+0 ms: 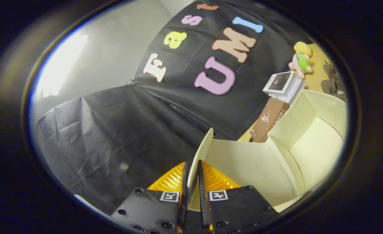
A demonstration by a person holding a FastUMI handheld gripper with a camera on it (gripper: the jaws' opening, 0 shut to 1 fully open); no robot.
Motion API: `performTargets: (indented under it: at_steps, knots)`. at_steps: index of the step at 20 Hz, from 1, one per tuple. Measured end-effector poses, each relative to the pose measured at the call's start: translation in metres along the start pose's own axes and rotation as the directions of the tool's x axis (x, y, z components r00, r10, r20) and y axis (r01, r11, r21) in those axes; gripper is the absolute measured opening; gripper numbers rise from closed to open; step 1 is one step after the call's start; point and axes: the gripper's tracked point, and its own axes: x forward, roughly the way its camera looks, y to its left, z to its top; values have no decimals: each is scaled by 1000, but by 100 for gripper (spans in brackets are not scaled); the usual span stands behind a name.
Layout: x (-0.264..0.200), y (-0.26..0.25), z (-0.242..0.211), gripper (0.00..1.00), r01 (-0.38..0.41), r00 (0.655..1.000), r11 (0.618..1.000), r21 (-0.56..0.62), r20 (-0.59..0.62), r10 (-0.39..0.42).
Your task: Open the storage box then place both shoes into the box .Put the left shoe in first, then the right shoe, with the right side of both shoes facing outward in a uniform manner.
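Observation:
My gripper point(191, 177) is shut on the edge of the cream lid point(243, 162) of the storage box, with one orange finger point(168, 180) on each side of the thin panel. The lid is swung up and stands raised ahead of the fingers. Beyond it to the right the cream storage box point(314, 143) lies open, and what I see of its pale inside is bare.
Beside the box's far end lies a brown carton point(269, 120) on a tan surface. A stack of white booklets point(282, 84) sits past it, with a pink and green plush toy point(300, 61) further back. Black cloth covers the left side.

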Motion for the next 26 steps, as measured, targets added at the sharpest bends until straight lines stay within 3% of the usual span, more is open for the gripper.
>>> performTargets:
  at_steps: [3,6,8,14,17,21,23,26]
  knots:
    - [-4,-2,-30,63,-14,997,999,-52,-78,10]
    - [-14,-21,-55,85,8,980,988,-157,-195,-38]
    - [-26,-29,-47,100,-12,973,966,-257,-227,-49]
    - [-51,-78,36,100,53,971,906,-420,-190,-144]
    - [-68,-113,97,100,154,950,823,-547,-146,-275]
    - [-82,-170,165,100,295,880,641,-709,-59,-470]
    - [-84,-192,192,100,344,847,587,-733,-27,-530]
    - [-90,-230,226,100,430,791,537,-726,17,-611]
